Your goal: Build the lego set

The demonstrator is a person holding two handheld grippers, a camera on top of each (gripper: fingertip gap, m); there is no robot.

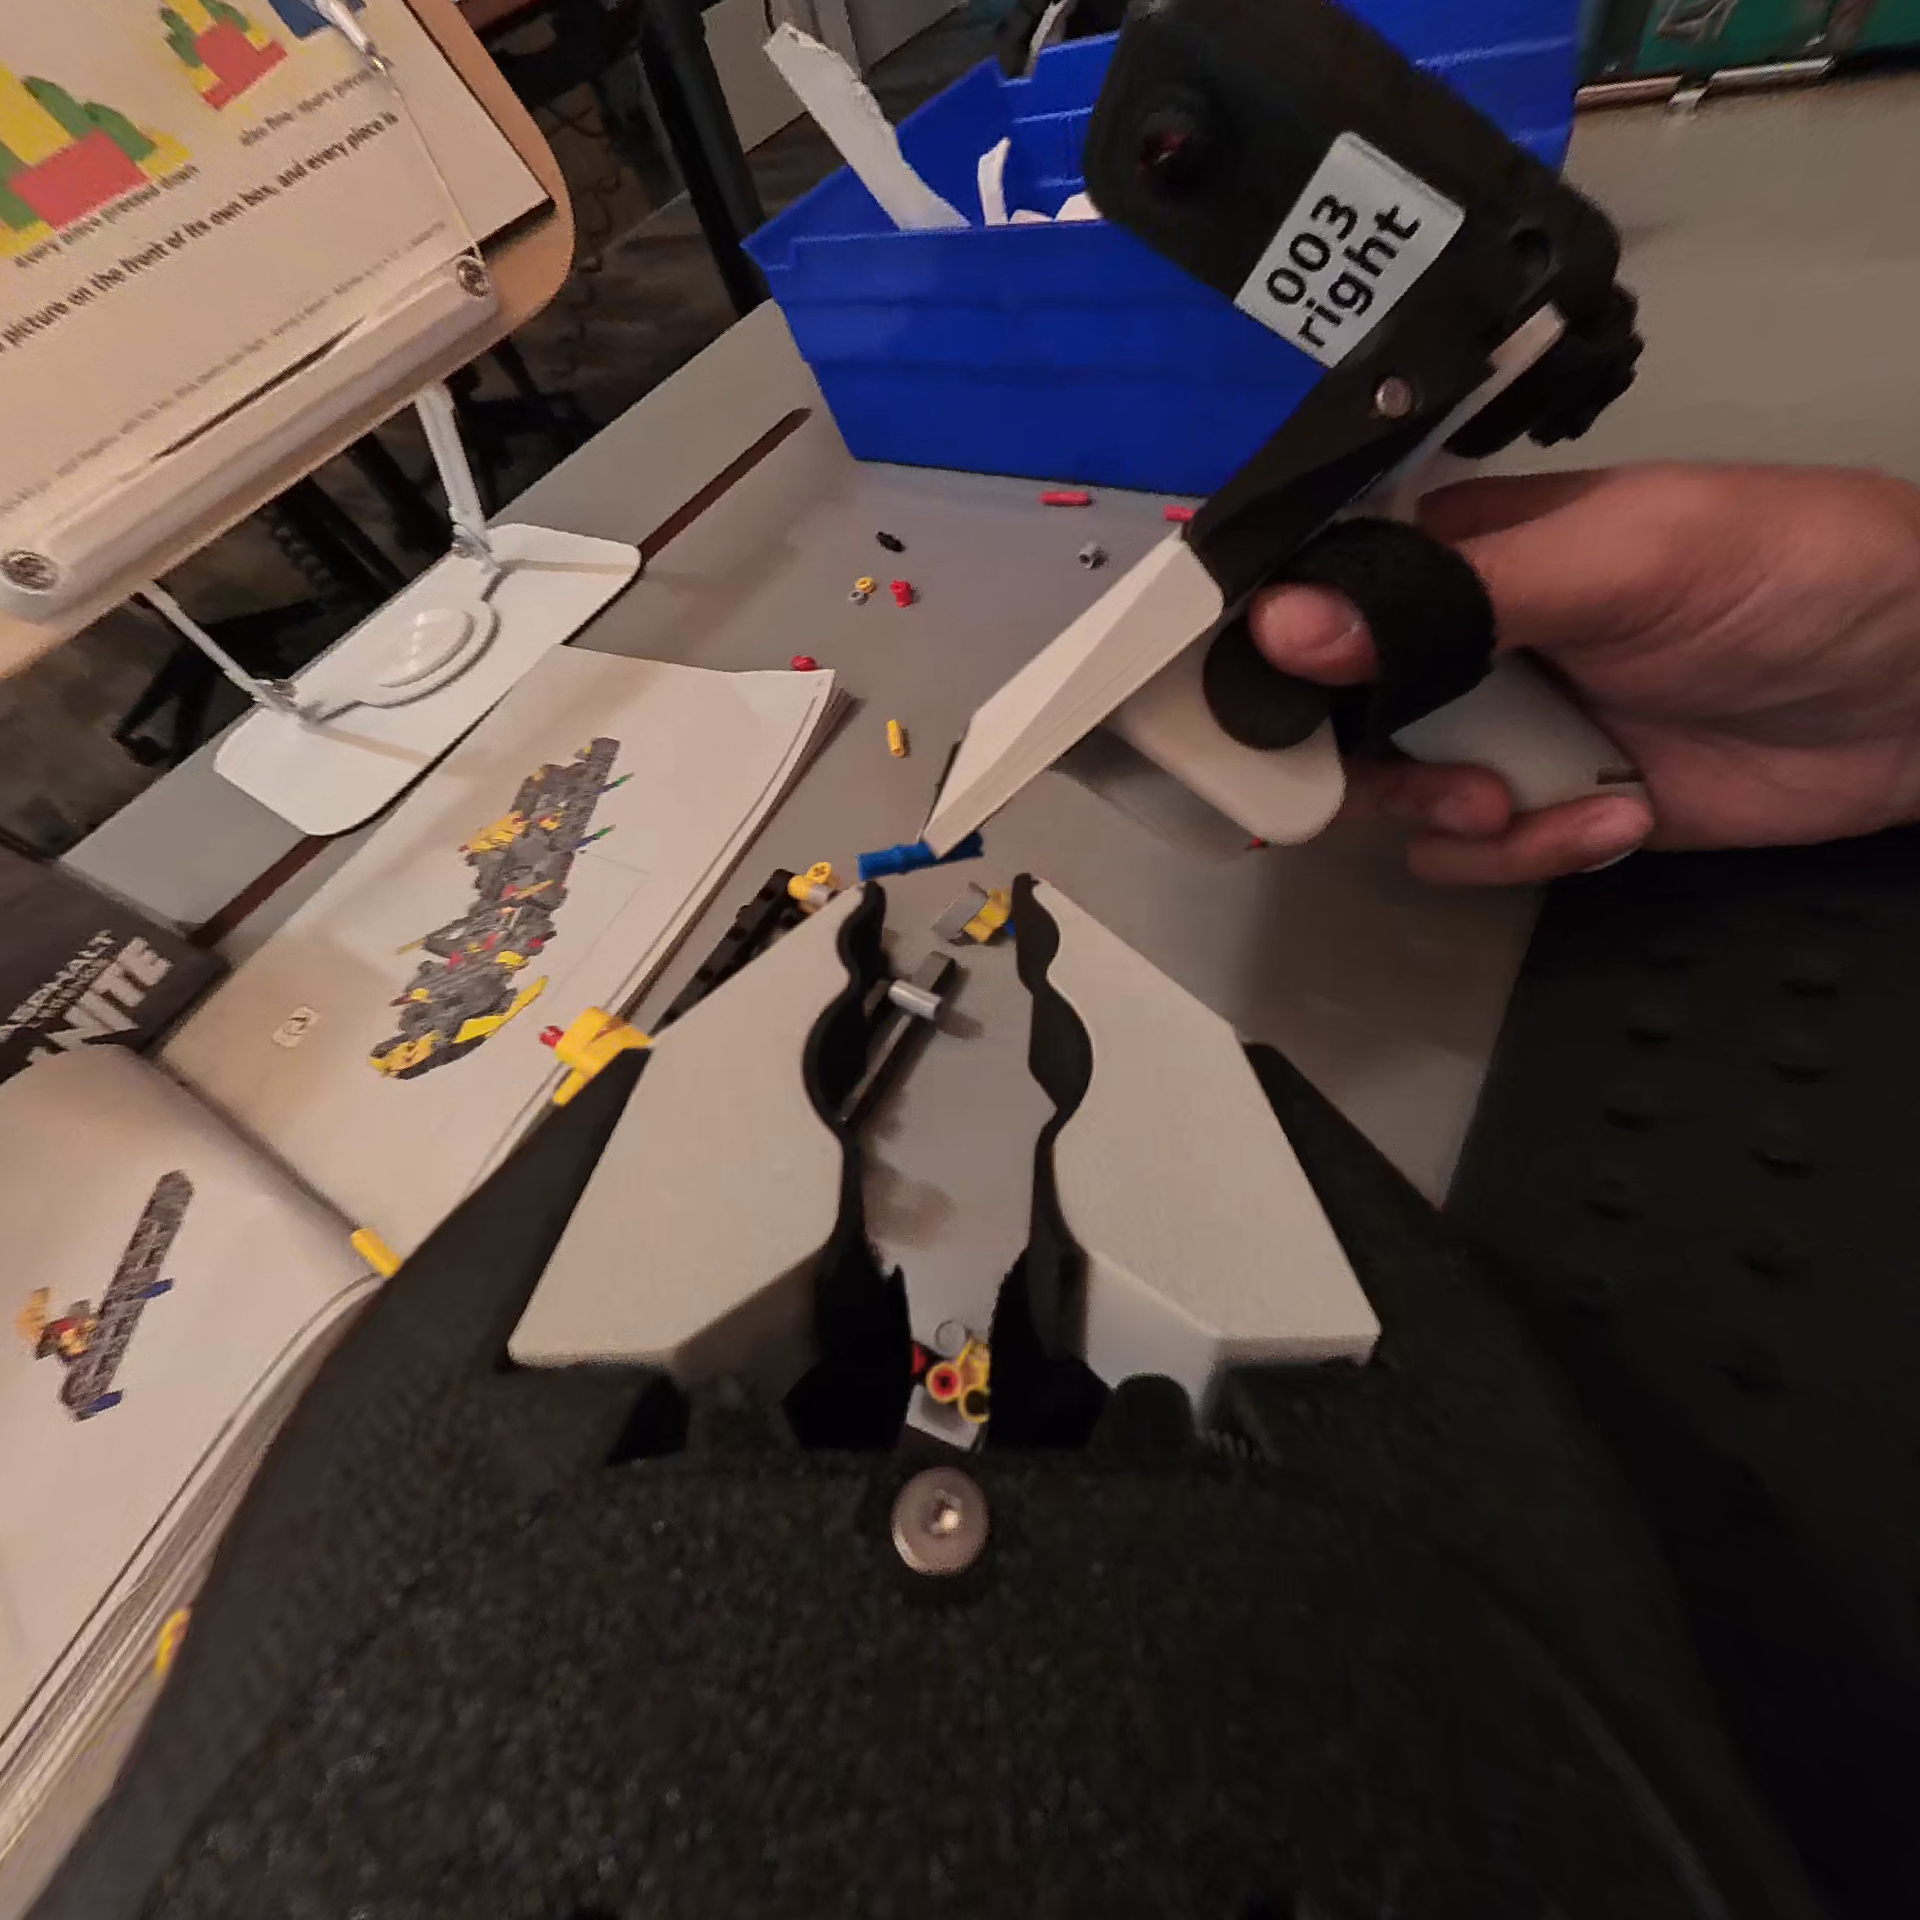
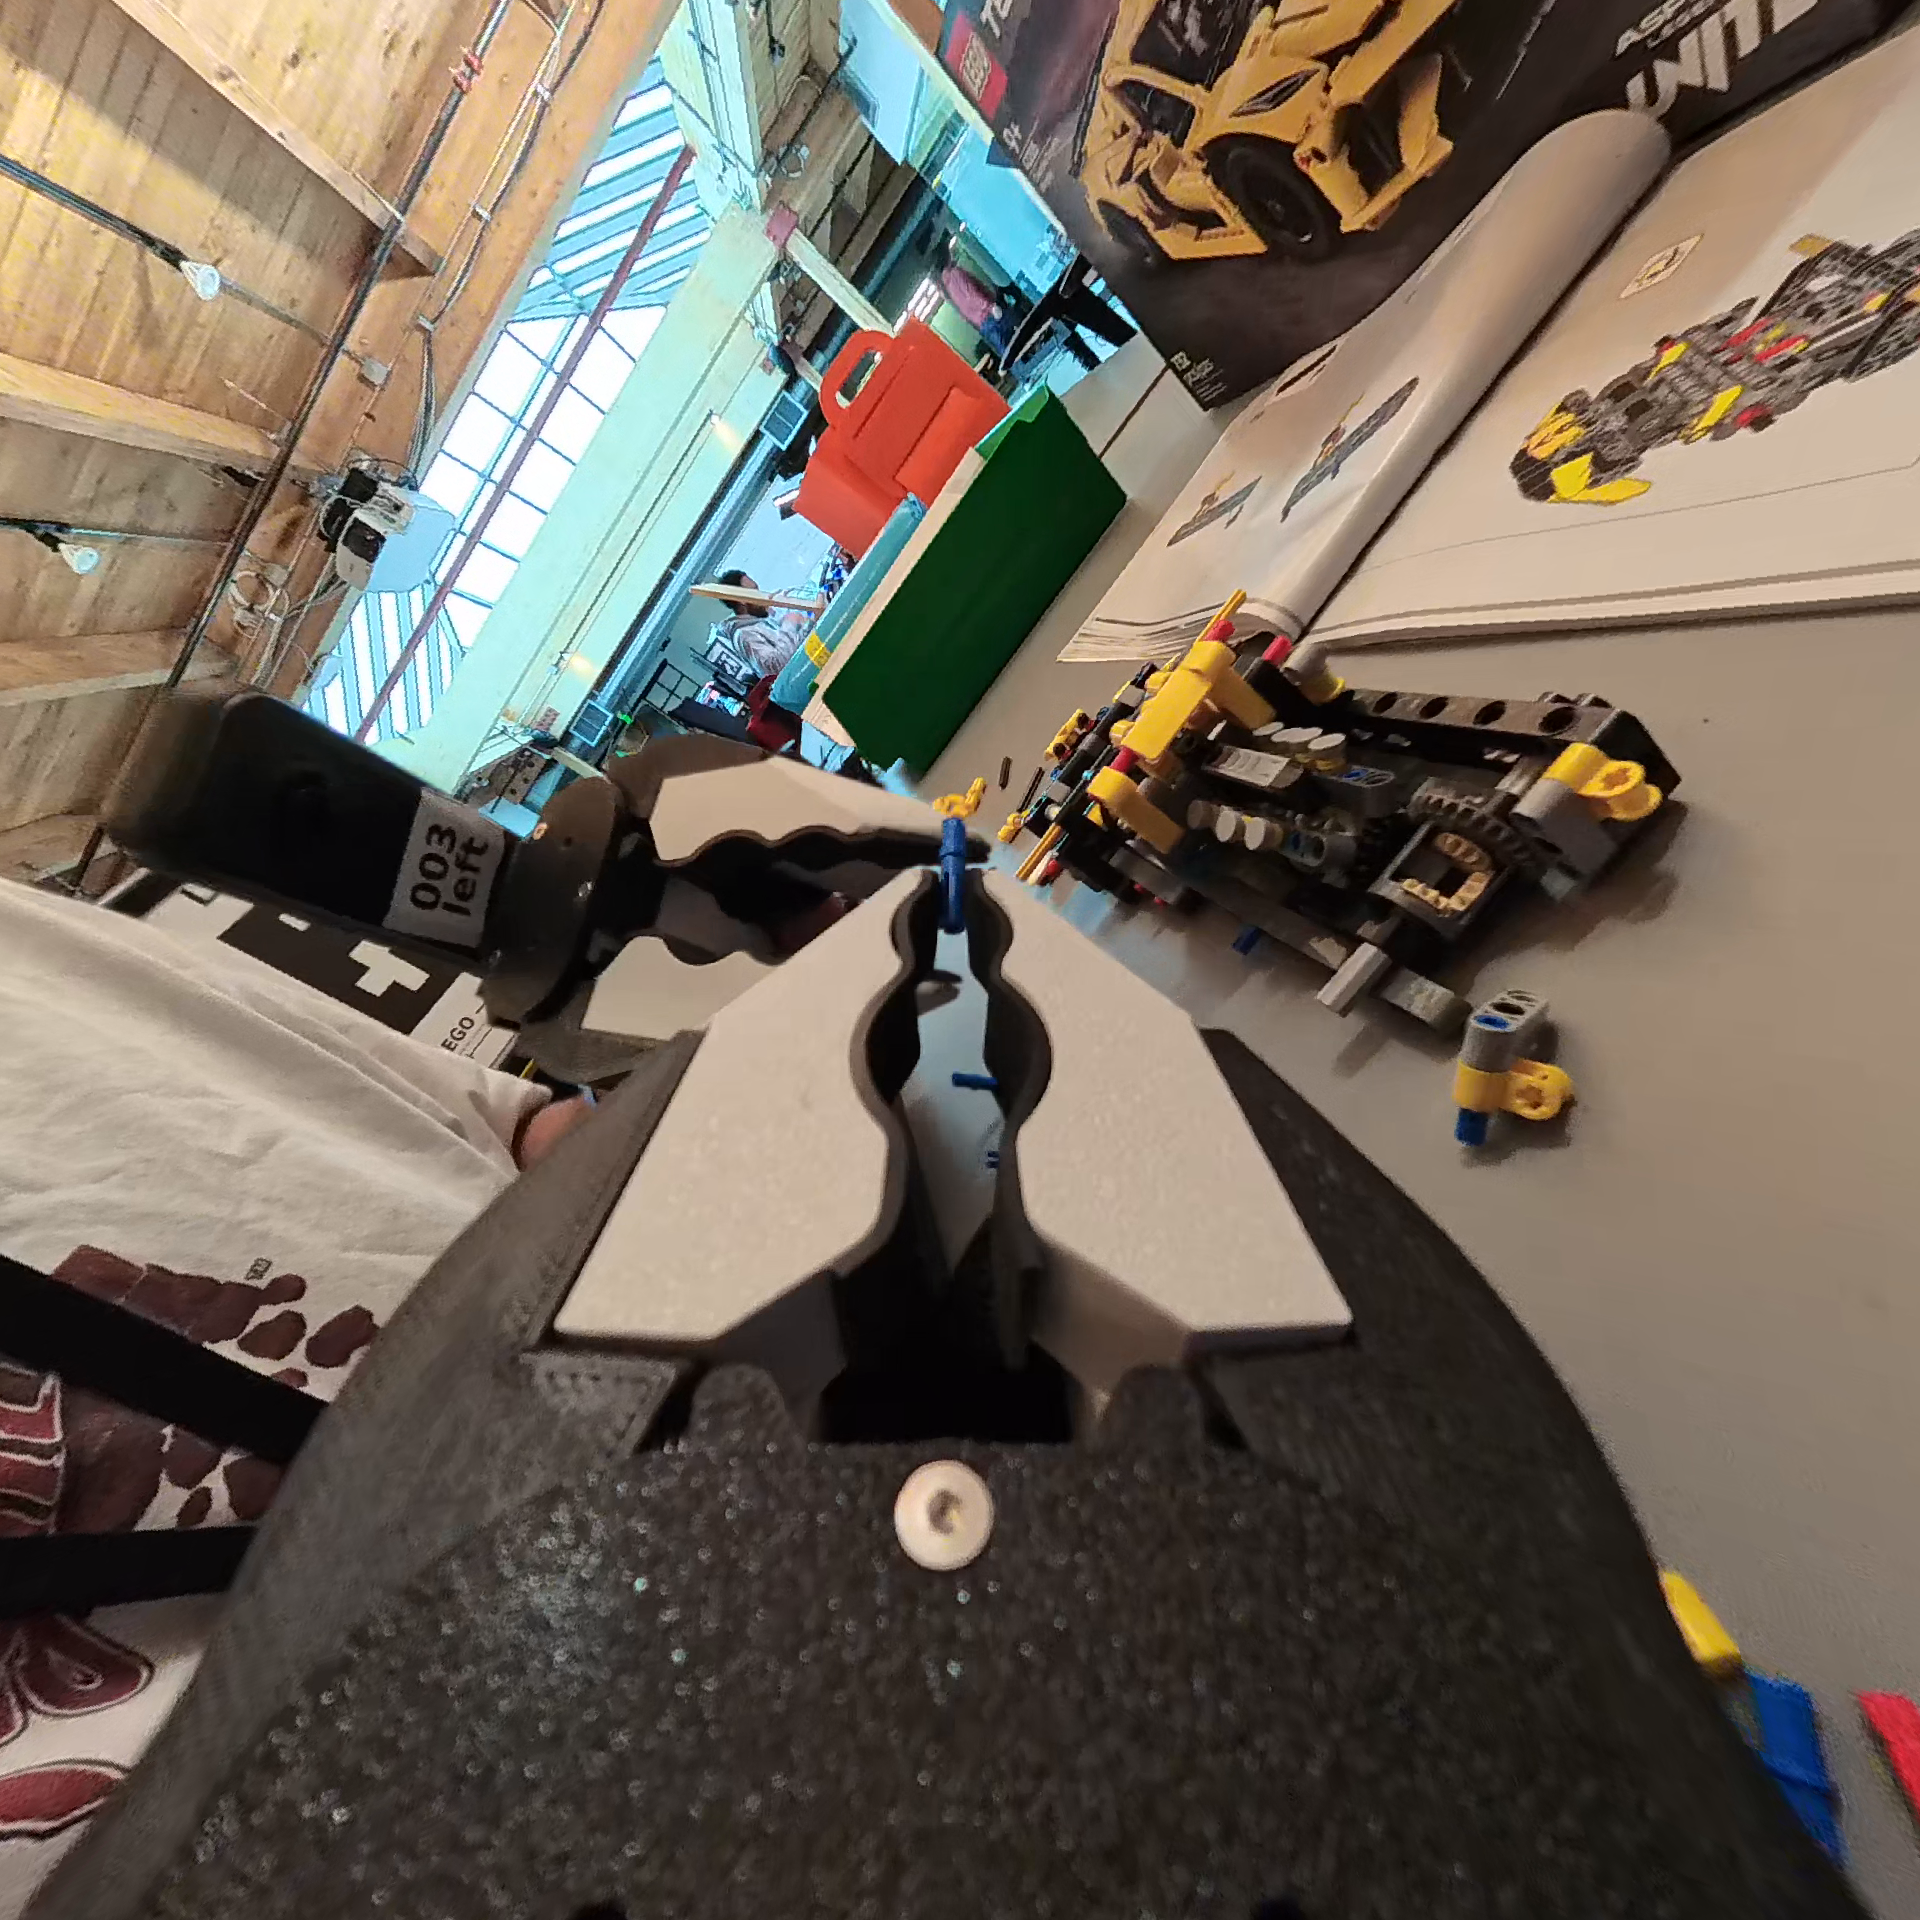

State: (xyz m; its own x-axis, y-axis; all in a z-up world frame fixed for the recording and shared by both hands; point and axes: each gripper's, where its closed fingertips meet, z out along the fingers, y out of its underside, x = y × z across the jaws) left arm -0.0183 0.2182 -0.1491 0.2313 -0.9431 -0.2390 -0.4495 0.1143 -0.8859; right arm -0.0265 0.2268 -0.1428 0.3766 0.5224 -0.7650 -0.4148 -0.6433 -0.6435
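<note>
Right gripper [image 2: 951, 883] fingers pinch a blue pin [image 2: 951, 868] for insertion — left gripper [image 1: 940, 904] fingers released, I judge, waiting.

Part-built chassis [image 2: 1351, 800] lies flat on grey table just beside open manual, black/grey frame w/ yellow connectors, gears and tan gear visible. Small sub-assembly [image 2: 1507, 1070], grey block w/ yellow connector + blue pin, sits apart near chassis end. Blue pin [image 2: 951, 868] pinched upright in right gripper [image 2: 951, 894] tips.
</note>
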